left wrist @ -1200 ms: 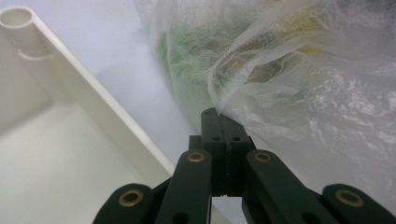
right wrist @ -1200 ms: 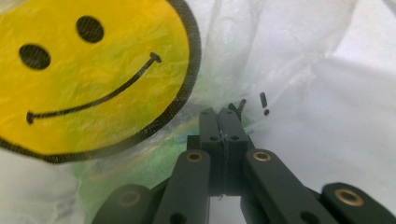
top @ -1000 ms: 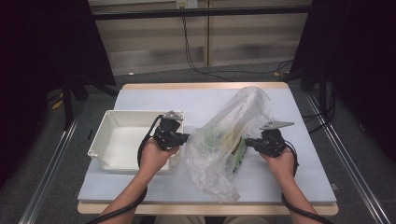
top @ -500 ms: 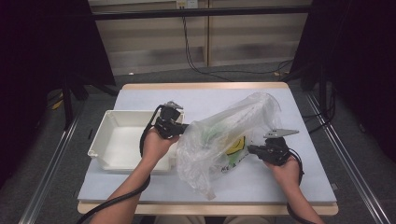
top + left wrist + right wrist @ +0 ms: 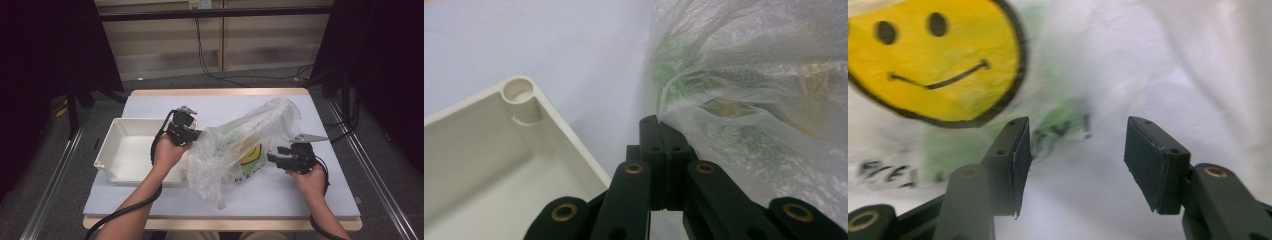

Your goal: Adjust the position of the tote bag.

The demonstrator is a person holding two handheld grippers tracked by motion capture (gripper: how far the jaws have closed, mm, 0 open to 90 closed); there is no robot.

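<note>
A clear plastic bag with a yellow smiley face and green print lies bulging in the middle of the table. My left gripper is at the bag's left edge, its jaws shut with the film pinched at their tips. My right gripper sits at the bag's right side. Its jaws have just been opening and now stand apart with nothing pressed between them. The bag's smiley face is right in front of them.
A white plastic tray stands at the left of the table, its corner close beside my left gripper. The pale blue tabletop shows in front of and behind the bag. Dark stands and cables flank the table.
The right gripper's jaws have opened and let go of the bag, whose right side has sunk toward the table. The left hand has shifted a little toward the far side, still holding the bag's edge.
</note>
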